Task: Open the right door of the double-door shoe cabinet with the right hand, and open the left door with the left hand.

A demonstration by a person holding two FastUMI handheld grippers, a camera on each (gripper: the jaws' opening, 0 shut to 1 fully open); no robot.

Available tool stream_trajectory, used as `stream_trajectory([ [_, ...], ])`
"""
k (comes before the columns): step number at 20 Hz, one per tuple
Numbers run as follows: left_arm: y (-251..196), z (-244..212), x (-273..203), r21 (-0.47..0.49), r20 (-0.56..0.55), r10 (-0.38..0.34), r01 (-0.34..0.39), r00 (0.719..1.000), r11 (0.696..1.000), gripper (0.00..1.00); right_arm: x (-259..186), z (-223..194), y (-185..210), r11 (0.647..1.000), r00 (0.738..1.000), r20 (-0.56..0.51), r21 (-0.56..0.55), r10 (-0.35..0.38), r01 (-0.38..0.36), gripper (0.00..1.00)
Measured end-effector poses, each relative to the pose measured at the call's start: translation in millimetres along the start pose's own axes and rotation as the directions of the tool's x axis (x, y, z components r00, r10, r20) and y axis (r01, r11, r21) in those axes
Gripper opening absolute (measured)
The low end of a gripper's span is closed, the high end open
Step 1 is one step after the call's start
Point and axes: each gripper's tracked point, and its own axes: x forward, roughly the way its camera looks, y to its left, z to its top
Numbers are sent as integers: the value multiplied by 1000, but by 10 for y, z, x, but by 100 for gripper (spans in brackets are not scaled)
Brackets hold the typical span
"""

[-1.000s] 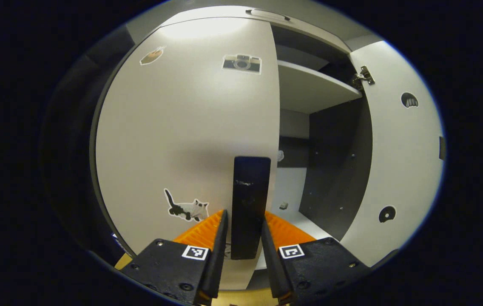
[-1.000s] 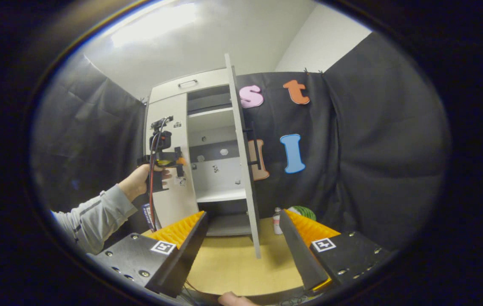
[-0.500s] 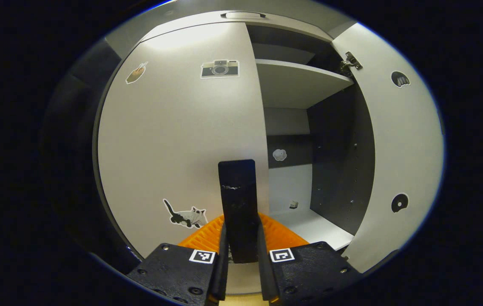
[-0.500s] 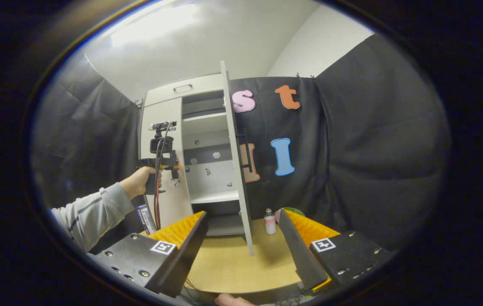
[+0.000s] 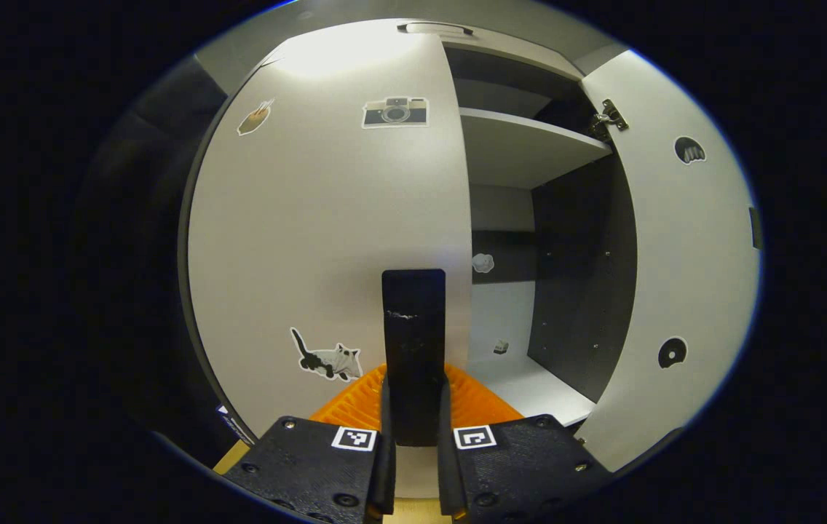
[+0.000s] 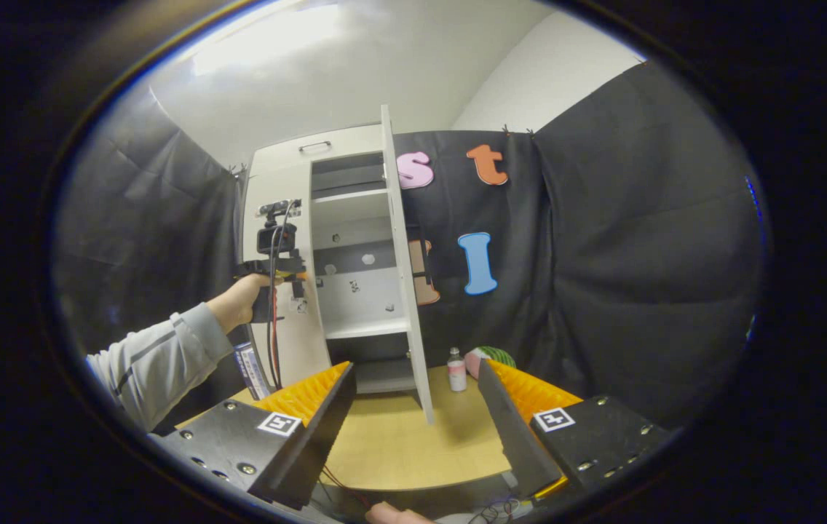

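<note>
Left gripper view: the left gripper (image 5: 413, 429) is clamped on the black handle (image 5: 413, 342) of the left door (image 5: 326, 240), both fingers pressing the bar's lower end. The handle stands upright, its long axis running straight up from between the fingers, close to the door's right edge. The left door lies flat across the cabinet front, not yet swung out; its hinges are judged to sit on its left edge, so the coming pull should arc toward that side. Beyond it the right door (image 5: 683, 255) stands wide open, showing a shelf (image 5: 523, 142) and the dark inner wall.

Right gripper view: the right gripper (image 6: 413, 415) hangs back over the near edge of the wooden desk (image 6: 399, 451), fingers spread wide and holding nothing. The open right door appears edge-on, jutting toward the camera. Left of it, an outstretched hand (image 6: 242, 302) in a grey sleeve (image 6: 151, 364) holds the left gripper level against the left door. A small bottle (image 6: 456, 370) stands at the desk's far edge.
</note>
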Motion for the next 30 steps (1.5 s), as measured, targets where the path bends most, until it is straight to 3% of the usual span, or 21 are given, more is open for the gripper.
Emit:
stream_trajectory([
  [10, 222, -41, -707, -12, -11, -39, 39, 999, 999, 24, -154, -24, 222, 1000, 1000, 17, -19, -6, 6, 100],
  [18, 520, -58, -1184, -18, -1, -77, 77, 997, 997, 24, -242, -24, 600, 998, 998, 7, -5, 58, -58, 97],
  [30, 849, -69, -1504, -18, 28, -106, 107, 994, 994, 24, -422, -4, 688, 998, 998, 21, -7, 59, -59, 97],
])
